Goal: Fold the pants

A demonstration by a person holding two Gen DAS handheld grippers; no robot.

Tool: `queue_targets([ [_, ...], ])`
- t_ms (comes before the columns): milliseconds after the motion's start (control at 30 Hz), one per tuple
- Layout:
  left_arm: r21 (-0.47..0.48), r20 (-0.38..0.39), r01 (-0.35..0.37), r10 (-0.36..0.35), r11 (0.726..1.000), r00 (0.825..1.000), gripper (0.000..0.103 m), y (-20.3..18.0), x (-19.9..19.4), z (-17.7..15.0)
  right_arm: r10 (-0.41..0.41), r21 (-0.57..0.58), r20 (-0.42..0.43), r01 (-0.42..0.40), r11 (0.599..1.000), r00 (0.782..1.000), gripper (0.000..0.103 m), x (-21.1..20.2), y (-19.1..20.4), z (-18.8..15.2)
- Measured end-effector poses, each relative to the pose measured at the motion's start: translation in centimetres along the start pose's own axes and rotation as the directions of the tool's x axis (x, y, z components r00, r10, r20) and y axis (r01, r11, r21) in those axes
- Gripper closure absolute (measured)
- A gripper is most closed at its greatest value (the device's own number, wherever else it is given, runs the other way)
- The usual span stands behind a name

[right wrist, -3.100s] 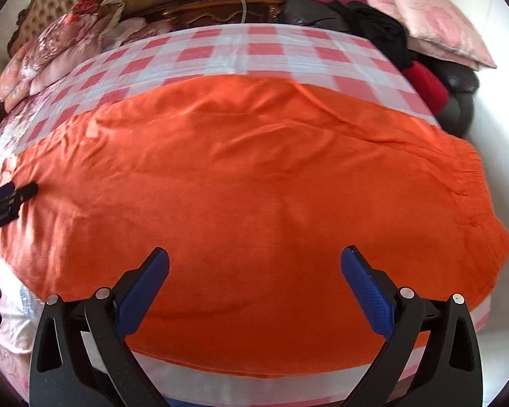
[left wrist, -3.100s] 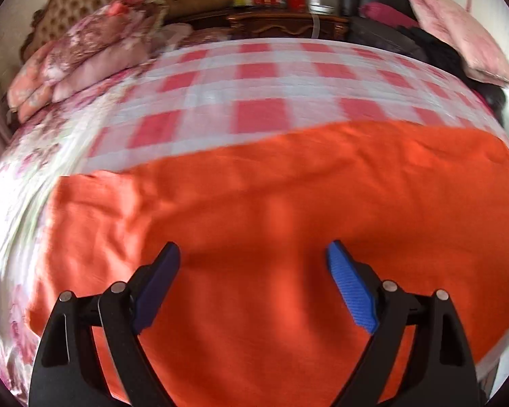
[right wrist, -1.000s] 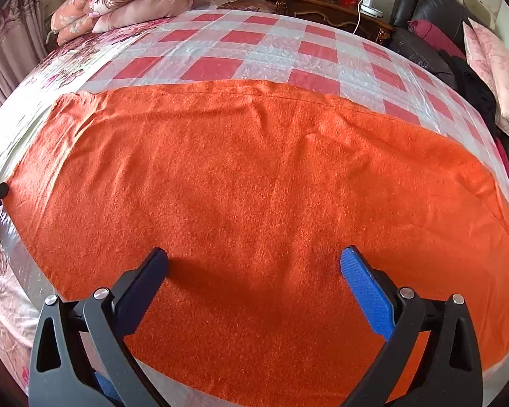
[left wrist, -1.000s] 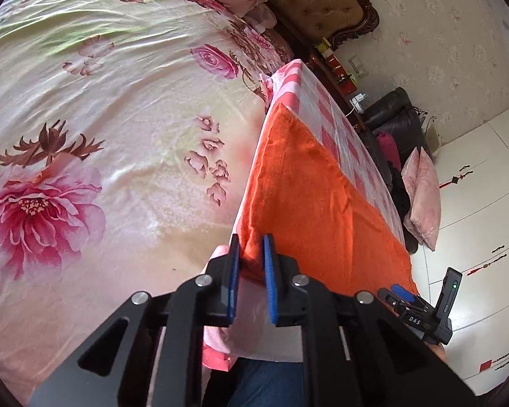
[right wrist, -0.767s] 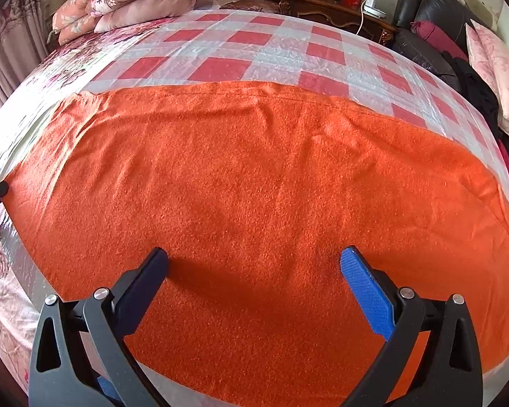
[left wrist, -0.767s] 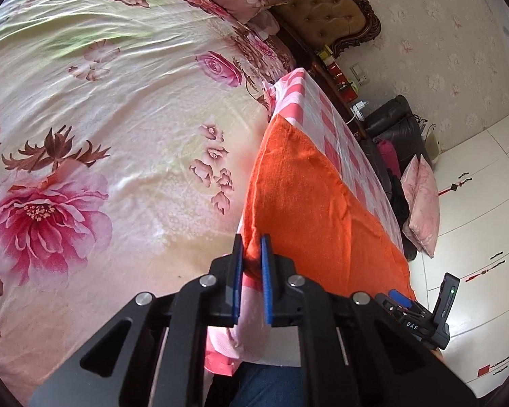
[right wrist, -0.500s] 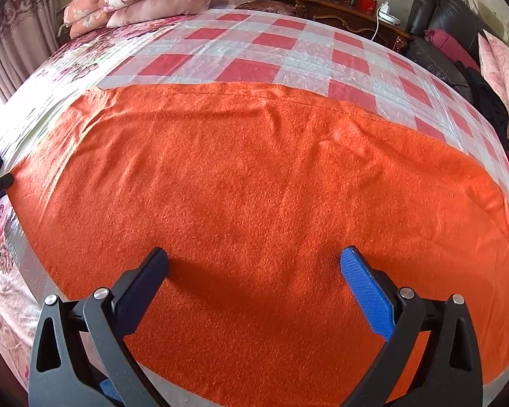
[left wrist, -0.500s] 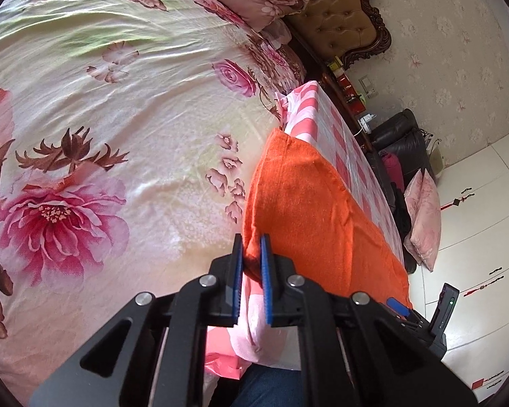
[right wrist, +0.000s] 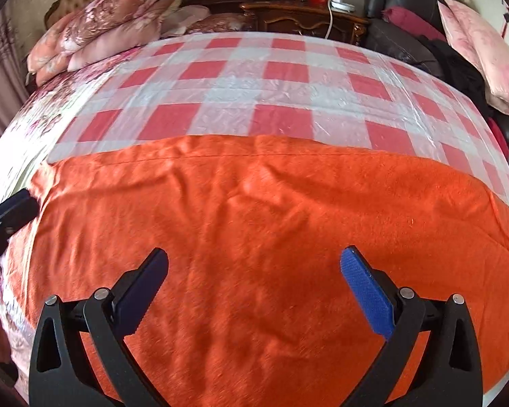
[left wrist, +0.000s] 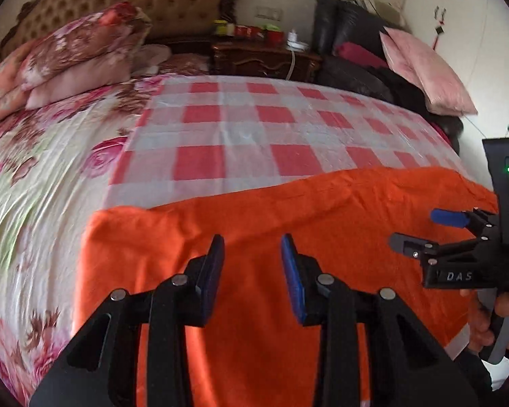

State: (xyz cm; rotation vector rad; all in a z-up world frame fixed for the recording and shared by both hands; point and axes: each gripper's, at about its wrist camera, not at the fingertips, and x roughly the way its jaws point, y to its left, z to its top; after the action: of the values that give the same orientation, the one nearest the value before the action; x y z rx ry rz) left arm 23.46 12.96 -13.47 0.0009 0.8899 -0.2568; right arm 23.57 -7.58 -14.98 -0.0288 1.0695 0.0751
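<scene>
Your left gripper (left wrist: pixel 252 254) has let go of the orange pants (right wrist: pixel 271 224), now part-open above them; its view alone shows your wide-open, empty right gripper (left wrist: pixel 420 230).

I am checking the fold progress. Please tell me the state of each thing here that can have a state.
orange pants: spread flat on the checkered sheet, slightly wrinkled, not gripped.
left gripper: open, holding nothing, over the pants.
right gripper: open wide, holding nothing, over the pants.
pillows: stacked by the headboard.

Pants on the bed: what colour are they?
Plain orange pants, clearest in the right wrist view.
</scene>
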Motion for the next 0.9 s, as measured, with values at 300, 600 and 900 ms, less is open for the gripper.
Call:
queue_targets([
  [300, -0.076, -0.075, -0.166, 0.160, 0.983, 0.984, 0.075, 6.9, 3.8, 2.4, -0.009, -0.037, 0.004, 0.009, 0.999, 1.000, 0.004, 0.8, -0.2, -0.4],
  [600, -0.784, 0.074, 0.082, -0.039, 0.616, 0.996, 0.037, 24.6, -6.6, -12.1, -0.004, -0.050, 0.016, 0.005, 0.999, 1.000, 0.004, 0.8, -0.2, -0.4],
  [900, -0.884, 0.403, 0.459, -0.350, 0.092, 0.846, 0.039, 26.0, -3.8, -24.5, 0.052, -0.089, 0.016, -0.050, 0.995, 0.999, 0.010, -1.5, 2.9, -0.3],
])
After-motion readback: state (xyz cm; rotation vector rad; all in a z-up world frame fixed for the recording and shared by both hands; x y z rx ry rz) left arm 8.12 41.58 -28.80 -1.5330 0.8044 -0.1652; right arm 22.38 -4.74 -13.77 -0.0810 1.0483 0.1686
